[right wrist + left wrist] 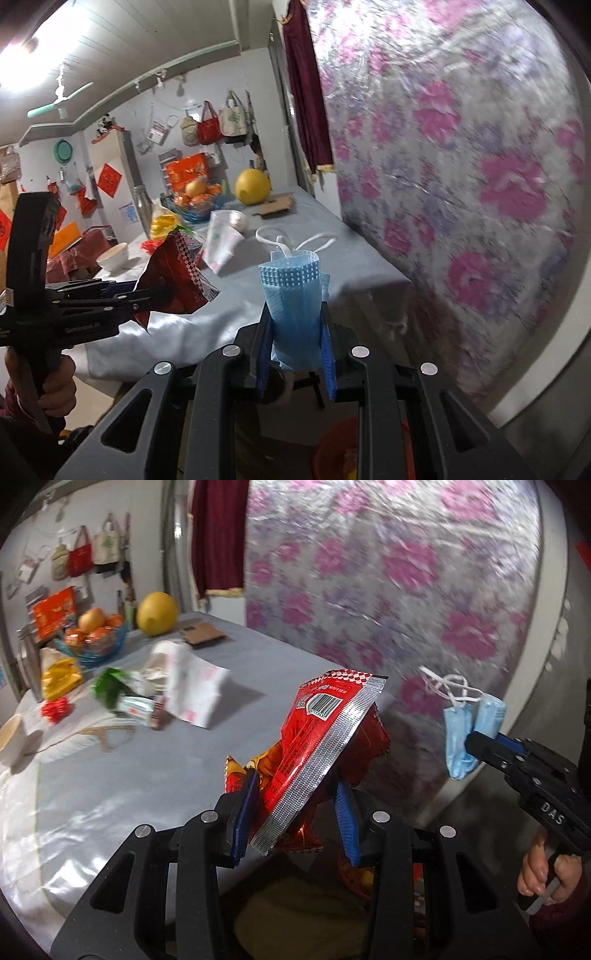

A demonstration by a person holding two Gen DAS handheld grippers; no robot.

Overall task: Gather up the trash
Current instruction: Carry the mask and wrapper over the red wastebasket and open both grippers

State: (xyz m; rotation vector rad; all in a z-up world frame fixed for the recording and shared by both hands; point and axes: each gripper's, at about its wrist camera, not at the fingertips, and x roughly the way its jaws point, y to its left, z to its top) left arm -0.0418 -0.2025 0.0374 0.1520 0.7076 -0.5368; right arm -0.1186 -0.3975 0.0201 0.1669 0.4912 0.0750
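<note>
The left gripper (295, 812) has its jaws pinched narrow on a red snack wrapper (325, 731), which stands up at the lower centre of the left wrist view with its crimped silver seam running diagonally between the blue pads (245, 812). The right gripper (295, 354) holds a folded blue face mask (293, 306), jaws drawn close on its lower end, its white ear loops flopping over the top. Both pieces are lifted clear of the grey worktop (110, 775) and hang beyond its near edge.

Both things look very light and limp. The wrapper is crinkly foil, slick on its face, so the stiff crimped seam seems the surest place to bite; a grip on the puffy body could slide. The mask is soft pleated fabric that squashes flat, best taken across the folded stack rather than by a loop, which would let it swing.

More litter lies on the worktop at the left of the left wrist view: a white printed plastic bag (195, 690), a green wrapper (109, 686) and a yellow packet (59, 675). A red bin (343, 446), I judge, shows at the bottom of the right wrist view, under the right gripper; a drop there likely comes next.
</note>
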